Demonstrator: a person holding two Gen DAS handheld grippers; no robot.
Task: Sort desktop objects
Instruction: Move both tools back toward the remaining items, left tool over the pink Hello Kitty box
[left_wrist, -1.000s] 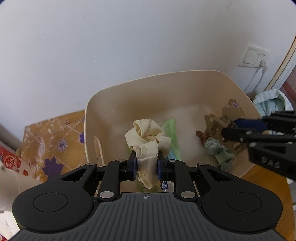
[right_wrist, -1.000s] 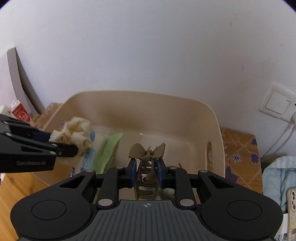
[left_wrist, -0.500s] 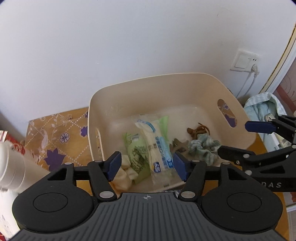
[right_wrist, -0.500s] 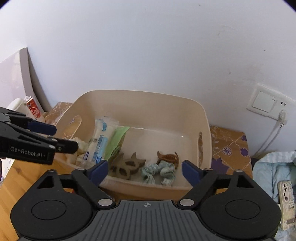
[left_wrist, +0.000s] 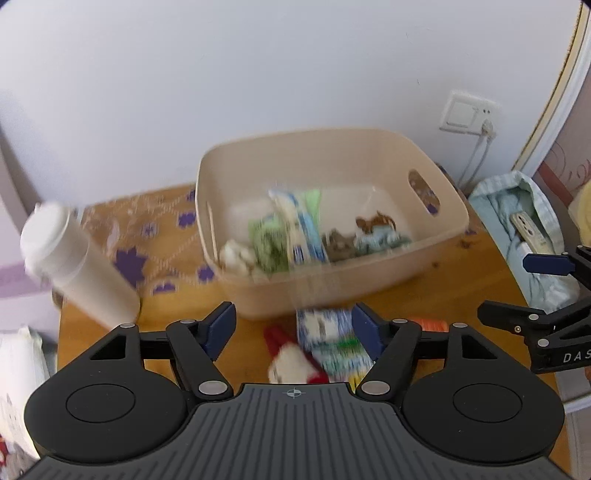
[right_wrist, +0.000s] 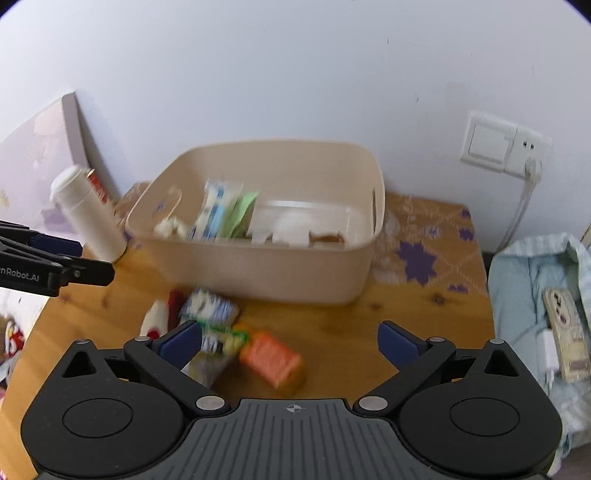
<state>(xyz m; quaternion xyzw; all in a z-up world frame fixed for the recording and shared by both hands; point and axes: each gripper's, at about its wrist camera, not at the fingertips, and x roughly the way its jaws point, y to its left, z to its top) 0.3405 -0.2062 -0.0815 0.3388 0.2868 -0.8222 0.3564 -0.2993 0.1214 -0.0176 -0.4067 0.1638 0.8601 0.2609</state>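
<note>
A beige plastic bin (left_wrist: 369, 291) (right_wrist: 258, 273) stands on the wooden table against the wall. Inside lie a cream scrunchie (left_wrist: 236, 254), tissue packs (left_wrist: 295, 225) (right_wrist: 214, 214), a brown hair clip (left_wrist: 338, 242) and a green scrunchie (left_wrist: 384, 236). In front of the bin lie a blue-white packet (left_wrist: 325, 332) (right_wrist: 208, 304), a red-white item (left_wrist: 291, 360) (right_wrist: 159, 317) and an orange packet (right_wrist: 273, 356). My left gripper (left_wrist: 293, 328) is open and empty above these packets. My right gripper (right_wrist: 290, 339) is open and empty over the orange packet.
A white bottle (left_wrist: 77, 266) (right_wrist: 88, 214) stands left of the bin. A patterned mat (left_wrist: 147, 236) lies under the bin. A light blue cloth with a phone (right_wrist: 565, 332) lies to the right. A wall socket (right_wrist: 502, 147) with a cable is behind.
Both grippers opened and dropped the cream scrunchie and the brown clip into the bin. Both then pulled back and up, bringing the packets in front of the bin into view.
</note>
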